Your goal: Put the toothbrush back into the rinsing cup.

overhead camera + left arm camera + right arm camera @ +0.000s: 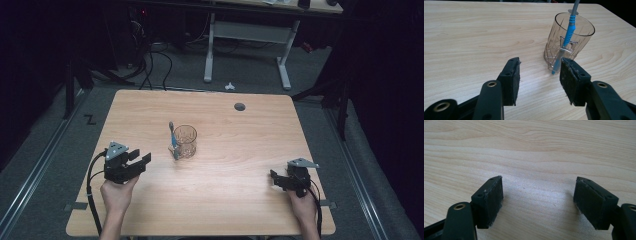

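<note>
Worktop of pale wood in a dark room carries a clear glass and toothbrush; left tongs and right tongs spread, empty.

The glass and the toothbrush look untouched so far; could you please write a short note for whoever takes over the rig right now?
Left gripper: open, nothing between the pads, pointing at the glass from its left, not touching it.
Right gripper: open, nothing held, low over bare table near the front right.
Things: clear glass upright at the table's middle; blue toothbrush leaning against the outside of it, lower end on the table.
Done: nothing grasped yet.
Left: probably take the toothbrush with the left gripper; the aim beyond that is unclear.
</note>
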